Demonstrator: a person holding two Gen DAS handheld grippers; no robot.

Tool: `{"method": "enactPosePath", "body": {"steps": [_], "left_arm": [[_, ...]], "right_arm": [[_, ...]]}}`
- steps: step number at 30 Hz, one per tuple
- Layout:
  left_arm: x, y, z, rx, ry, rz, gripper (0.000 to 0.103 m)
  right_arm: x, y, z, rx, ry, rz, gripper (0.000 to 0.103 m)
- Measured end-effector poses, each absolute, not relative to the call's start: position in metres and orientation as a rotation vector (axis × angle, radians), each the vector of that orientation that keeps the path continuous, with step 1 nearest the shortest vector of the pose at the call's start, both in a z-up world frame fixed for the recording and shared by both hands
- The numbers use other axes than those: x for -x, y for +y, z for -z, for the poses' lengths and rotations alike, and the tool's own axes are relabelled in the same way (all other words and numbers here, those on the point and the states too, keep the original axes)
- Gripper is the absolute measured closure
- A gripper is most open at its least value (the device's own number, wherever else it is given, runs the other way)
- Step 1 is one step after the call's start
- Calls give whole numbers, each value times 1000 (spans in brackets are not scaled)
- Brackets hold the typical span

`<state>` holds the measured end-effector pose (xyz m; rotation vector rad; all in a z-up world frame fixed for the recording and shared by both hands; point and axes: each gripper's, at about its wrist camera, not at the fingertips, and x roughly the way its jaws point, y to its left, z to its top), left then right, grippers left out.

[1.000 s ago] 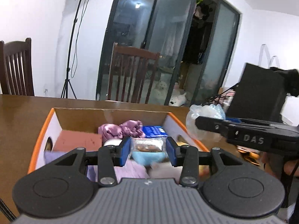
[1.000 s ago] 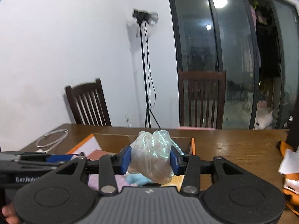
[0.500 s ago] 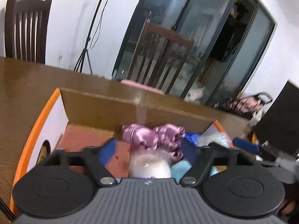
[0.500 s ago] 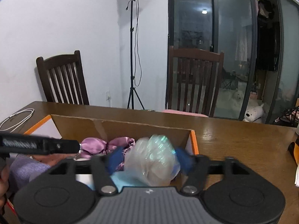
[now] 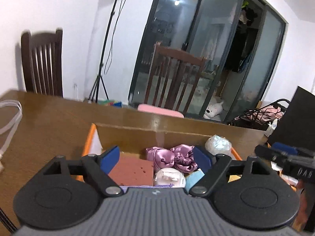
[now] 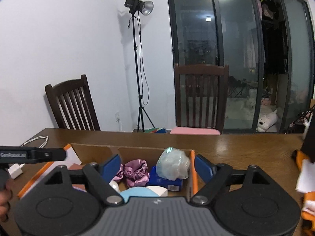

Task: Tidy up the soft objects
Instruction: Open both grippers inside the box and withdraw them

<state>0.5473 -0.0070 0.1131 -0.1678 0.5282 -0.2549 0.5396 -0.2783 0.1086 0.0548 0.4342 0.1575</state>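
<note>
Now both our tools, left (image 5: 156, 158) and right (image 6: 157, 167), gape empty over box (image 6: 94, 150); bag (image 6: 173, 165) inside; next, fetch another soft item.

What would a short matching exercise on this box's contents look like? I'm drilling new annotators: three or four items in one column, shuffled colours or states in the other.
Items:
1. scrunchie
2. plastic bag
3. sponge
4. right gripper

Descriptions:
A. translucent, crumpled, resting on a blue pack at the box's right wall
B. reddish-brown, porous, lying flat
C. jaws open, holding nothing
D. shiny purple satin, bunched

Pairs: 1-D, 2-A, 3-B, 4-C
</note>
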Motion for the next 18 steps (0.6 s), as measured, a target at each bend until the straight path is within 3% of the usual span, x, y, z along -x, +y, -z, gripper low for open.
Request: {"method": "enactPosePath", "body": {"steps": [10,15,18], "left_arm": [[-443,1,-163,70,446,234,12],[-382,3,-163,29,363,155,3],[-351,3,-153,-18,318,106,3]], "right_arm": [[-442,-285,-182,-52,366,-169,19],[-395,-276,-185,-16,342,-154,17],[-361,-272,-176,-18,284,-153,13]]}}
